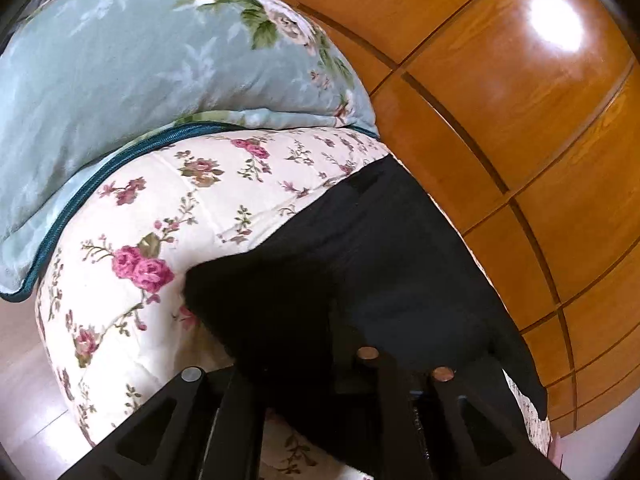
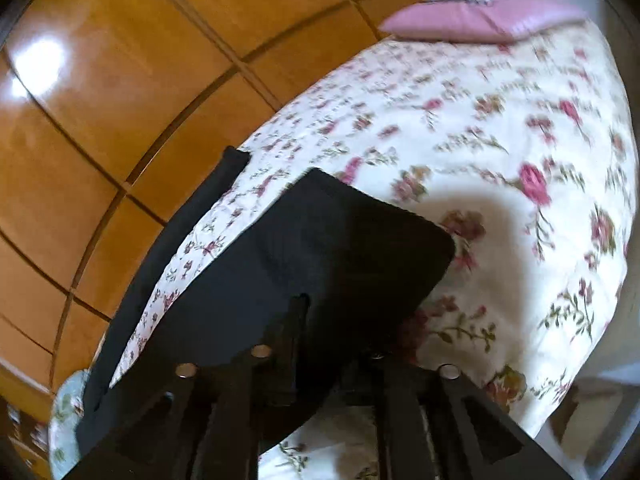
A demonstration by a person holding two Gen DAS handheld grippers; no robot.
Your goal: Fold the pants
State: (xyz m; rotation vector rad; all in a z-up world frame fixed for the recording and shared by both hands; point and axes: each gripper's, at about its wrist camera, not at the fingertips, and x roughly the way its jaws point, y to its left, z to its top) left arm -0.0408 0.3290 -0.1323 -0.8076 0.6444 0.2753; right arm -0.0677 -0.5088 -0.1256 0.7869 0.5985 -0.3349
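Observation:
Black pants [image 1: 360, 264] lie on a floral quilt [image 1: 168, 208] along the wooden headboard side. My left gripper [image 1: 320, 364] is shut on a raised fold of the pants, which drapes over the fingers and hides the tips. In the right wrist view the pants [image 2: 320, 248] are lifted off the floral quilt [image 2: 500, 140] with a corner hanging free and a shadow below. My right gripper [image 2: 320, 340] is shut on that cloth; one finger [image 2: 296, 320] shows against the fabric. A narrow black strip of the pants [image 2: 192, 216] still rests at the bed's edge.
A pale green floral pillow [image 1: 160, 60] lies on the quilt behind the pants. Glossy wooden panels [image 1: 520, 100] border the bed and also show in the right wrist view [image 2: 100, 100]. A pink cushion [image 2: 480, 20] sits at the bed's far end.

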